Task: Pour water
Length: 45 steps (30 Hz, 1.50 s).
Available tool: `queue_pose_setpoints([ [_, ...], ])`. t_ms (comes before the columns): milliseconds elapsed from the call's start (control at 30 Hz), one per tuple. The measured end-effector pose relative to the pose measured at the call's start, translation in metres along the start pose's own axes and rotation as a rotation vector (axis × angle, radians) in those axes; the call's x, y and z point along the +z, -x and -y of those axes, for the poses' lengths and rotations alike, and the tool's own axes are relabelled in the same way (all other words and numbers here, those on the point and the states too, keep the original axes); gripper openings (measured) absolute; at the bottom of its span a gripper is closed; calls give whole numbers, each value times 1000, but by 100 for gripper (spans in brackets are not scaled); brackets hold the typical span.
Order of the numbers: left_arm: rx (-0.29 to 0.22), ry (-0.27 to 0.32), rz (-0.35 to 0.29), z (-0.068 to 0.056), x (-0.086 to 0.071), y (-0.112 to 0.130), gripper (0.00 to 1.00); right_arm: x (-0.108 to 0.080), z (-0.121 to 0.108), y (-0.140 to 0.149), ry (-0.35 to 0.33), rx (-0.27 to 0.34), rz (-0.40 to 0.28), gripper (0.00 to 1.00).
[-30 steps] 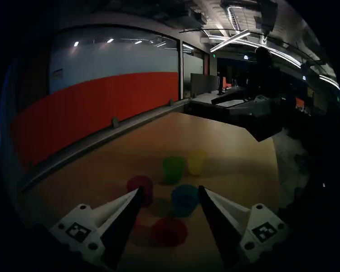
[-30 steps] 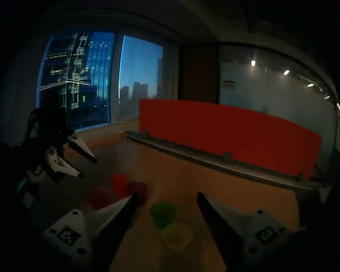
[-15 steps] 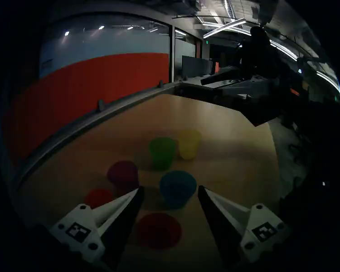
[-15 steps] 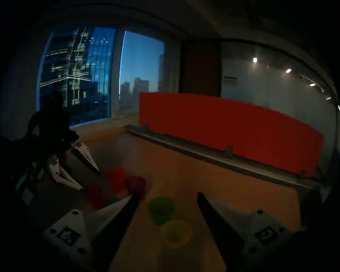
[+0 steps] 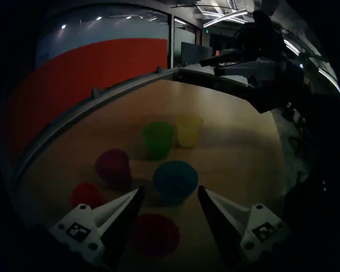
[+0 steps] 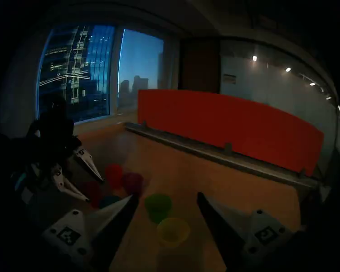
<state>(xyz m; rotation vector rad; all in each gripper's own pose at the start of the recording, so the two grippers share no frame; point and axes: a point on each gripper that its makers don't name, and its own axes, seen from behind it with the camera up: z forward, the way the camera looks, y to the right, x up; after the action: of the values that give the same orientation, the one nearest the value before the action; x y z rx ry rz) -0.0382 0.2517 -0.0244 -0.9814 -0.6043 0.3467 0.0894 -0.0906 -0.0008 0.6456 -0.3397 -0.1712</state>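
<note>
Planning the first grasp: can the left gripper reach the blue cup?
Probably yes: the left gripper is open and the blue cup stands just ahead of it, though a red cup sits nearer.

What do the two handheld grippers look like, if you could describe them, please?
Both the left gripper and right gripper have two long, pointed white fingers with dark inner faces; each finger's base carries a square black-and-white marker and small round holes.
</note>
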Motion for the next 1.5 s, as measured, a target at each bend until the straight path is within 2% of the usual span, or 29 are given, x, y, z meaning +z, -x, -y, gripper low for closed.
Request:
queue_pose_setpoints([
  [467,-15,-2,79,-2,27,14,87,1,-4,7,5,5,11,99],
  [1000,-11,7,100,-7,39,15,87,4,-8,10,12,10,19,98],
  [1500,-48,-6,102,-8,53,16,86,6,-8,14,12,18,25,98],
])
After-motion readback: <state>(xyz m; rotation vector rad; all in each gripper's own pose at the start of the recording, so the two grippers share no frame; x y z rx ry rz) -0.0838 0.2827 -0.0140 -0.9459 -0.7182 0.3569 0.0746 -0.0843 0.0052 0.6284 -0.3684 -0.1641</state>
